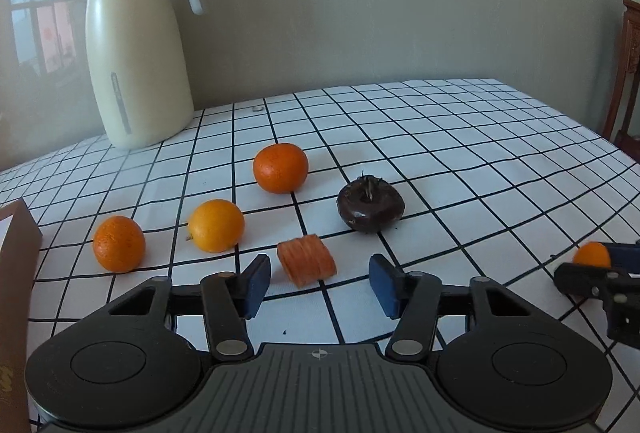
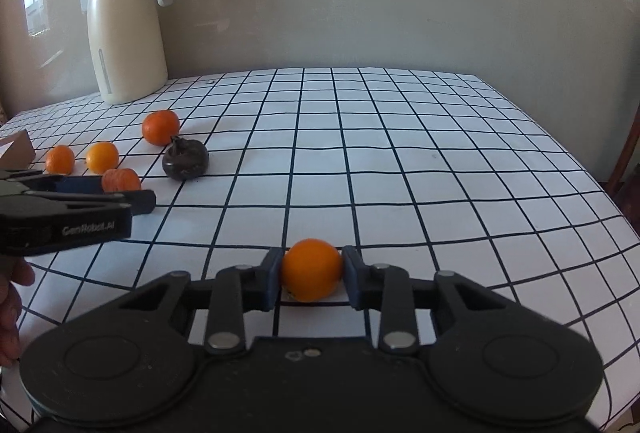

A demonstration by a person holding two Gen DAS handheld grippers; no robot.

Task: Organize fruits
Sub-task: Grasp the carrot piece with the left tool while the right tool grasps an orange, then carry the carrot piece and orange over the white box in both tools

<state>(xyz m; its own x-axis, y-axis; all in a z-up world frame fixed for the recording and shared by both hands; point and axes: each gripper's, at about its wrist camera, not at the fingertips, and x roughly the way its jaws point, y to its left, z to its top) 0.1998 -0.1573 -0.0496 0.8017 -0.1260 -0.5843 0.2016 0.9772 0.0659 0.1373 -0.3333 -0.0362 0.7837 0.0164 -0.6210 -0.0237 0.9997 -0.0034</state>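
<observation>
While my two tongs worked over the checked worktop [image 1: 460, 137], the fruit lay mostly to the left. Nearest the brown box [image 1: 16, 253] sat a small orange [image 1: 119, 243], then a paler yellow-orange one [image 1: 216, 225], and behind them a larger orange [image 1: 281, 167]. My left tongs [image 1: 318, 285] stood partly open with nothing gripped; the ridged orange piece [image 1: 307, 260] lay just ahead of the pads, apart from both. I judged it soft and light, best taken across its flat sides with a gentle squeeze. Just beyond sat a dark wrinkled fruit [image 1: 371, 207], probably tender, so I would have gripped its widest part lightly. Farthest right, my right tongs [image 2: 311, 275] were closed on a small round orange [image 2: 311, 269], both pads pressing its sides low over the worktop. Firm but smooth, it could roll out if held off-centre.
</observation>
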